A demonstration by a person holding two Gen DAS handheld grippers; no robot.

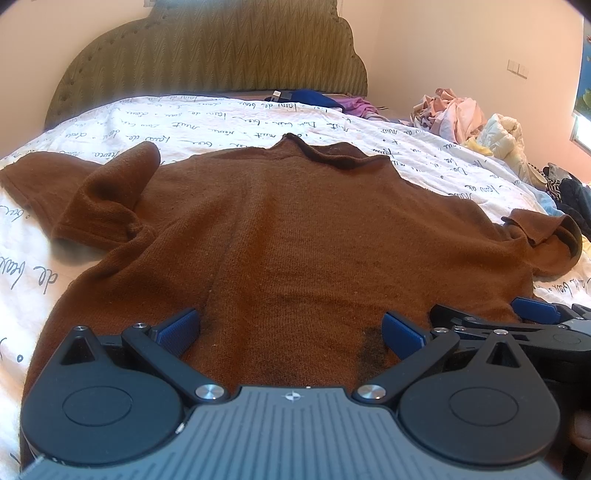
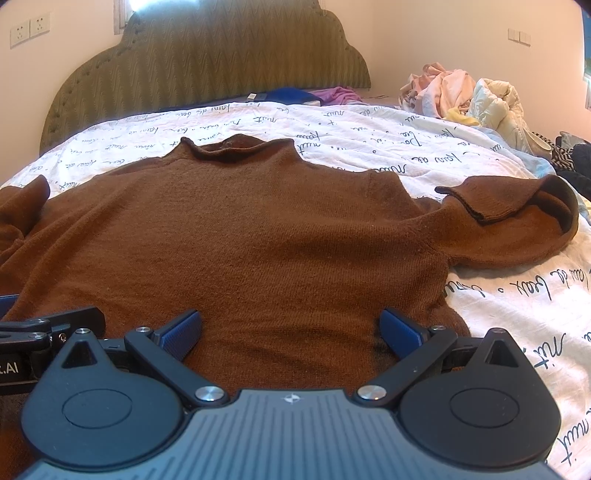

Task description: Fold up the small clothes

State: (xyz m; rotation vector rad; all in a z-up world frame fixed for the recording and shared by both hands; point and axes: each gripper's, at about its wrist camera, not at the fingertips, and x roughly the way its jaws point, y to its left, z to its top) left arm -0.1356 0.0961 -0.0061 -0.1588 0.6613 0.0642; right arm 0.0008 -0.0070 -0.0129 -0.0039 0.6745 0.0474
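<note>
Brown sweater [image 1: 295,236] | flat on bed [image 1: 221,122], collar toward headboard | hem nearest both: left gripper [image 1: 291,328], right gripper [image 2: 291,328] wide, probably empty

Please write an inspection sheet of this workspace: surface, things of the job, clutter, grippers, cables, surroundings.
Surface: bed with a white quilt printed with handwriting.
Job's things: brown sweater spread flat, collar toward the headboard; left sleeve folded back on itself, right sleeve curled, cuff turned up.
Clutter: heap of pale clothes at the far right; blue and purple garments near the headboard; dark items at the right edge.
Grippers: left gripper open over the hem; right gripper open over the hem beside it; neither holds cloth.
Cables: nothing seen.
Surroundings: green padded headboard, wall sockets, wall switches.
</note>
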